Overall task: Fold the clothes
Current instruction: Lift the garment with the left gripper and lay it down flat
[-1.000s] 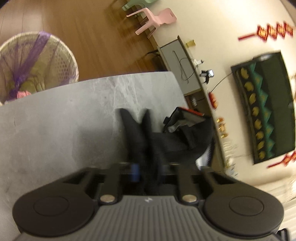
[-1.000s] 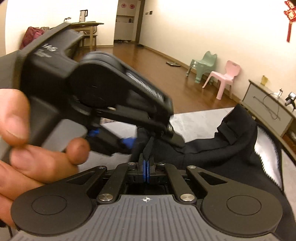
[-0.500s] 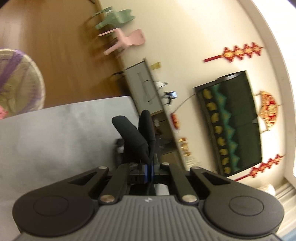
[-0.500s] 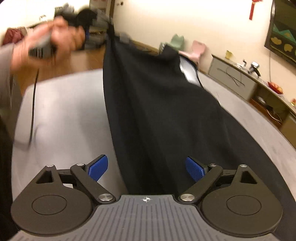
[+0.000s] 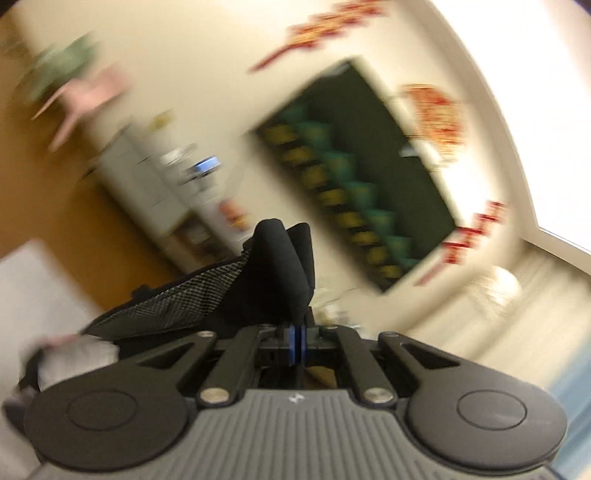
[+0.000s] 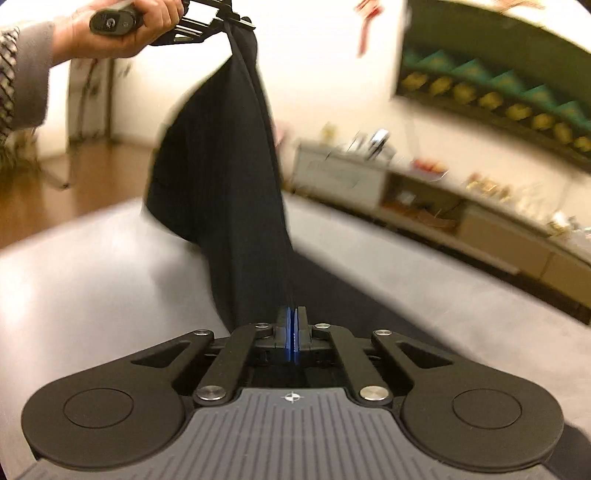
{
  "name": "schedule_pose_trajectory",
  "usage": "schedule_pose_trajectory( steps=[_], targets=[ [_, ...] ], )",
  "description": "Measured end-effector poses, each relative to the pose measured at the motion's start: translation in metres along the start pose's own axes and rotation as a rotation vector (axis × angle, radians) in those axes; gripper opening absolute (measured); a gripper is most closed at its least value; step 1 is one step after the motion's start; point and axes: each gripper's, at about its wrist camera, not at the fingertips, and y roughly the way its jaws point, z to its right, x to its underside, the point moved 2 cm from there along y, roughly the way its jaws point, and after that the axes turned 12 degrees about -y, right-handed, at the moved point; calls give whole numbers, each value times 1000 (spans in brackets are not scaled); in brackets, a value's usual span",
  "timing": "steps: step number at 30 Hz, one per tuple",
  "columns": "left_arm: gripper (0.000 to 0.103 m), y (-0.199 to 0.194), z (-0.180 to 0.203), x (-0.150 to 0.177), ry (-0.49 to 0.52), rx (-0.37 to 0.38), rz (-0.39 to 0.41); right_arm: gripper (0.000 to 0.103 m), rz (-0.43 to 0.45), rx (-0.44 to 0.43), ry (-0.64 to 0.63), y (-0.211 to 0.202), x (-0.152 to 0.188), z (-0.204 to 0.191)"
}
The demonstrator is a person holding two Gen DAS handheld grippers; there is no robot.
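A black garment [image 6: 221, 177] hangs stretched in the air above the grey table [image 6: 92, 266]. My left gripper [image 6: 236, 23] is shut on its top end, held high in the right wrist view. In the left wrist view my left gripper [image 5: 297, 341] pinches a bunched fold of the black garment [image 5: 280, 266], with its mesh lining showing to the left. My right gripper [image 6: 292, 332] is shut on the garment's lower end, close above the table. The view from the left wrist is blurred.
A low white cabinet [image 6: 424, 199] with small items runs along the wall behind the table. A dark wall hanging [image 5: 354, 177] with green and yellow shapes and red decorations is on the wall. Wood floor [image 6: 55, 184] lies to the left.
My right gripper has shut on the garment's lower end. My left gripper has risen and tilted upward, lifting the garment's top end well above the table.
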Motion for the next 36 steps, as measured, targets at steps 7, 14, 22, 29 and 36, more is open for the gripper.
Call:
schedule_pose_trajectory(
  steps=[7,14,22,29,36],
  targets=[
    [2,-99,-84,-15,-63,-180,114,0,117,-142,5,-31,-7,-21],
    [2,-124,-292,45,-282,-568,74,1,-109,-225,106,-13,72,-60],
    [2,-124,-318,58,-340,-496,125,69,-262,255,522,-146,182,68],
    [2,-128,-311,58,-321,-477,116,87,-369,673,691,-217,268,142],
    [2,-124,-311,68,-292,-514,94,29,-389,597,553,-164,244,132]
  ],
)
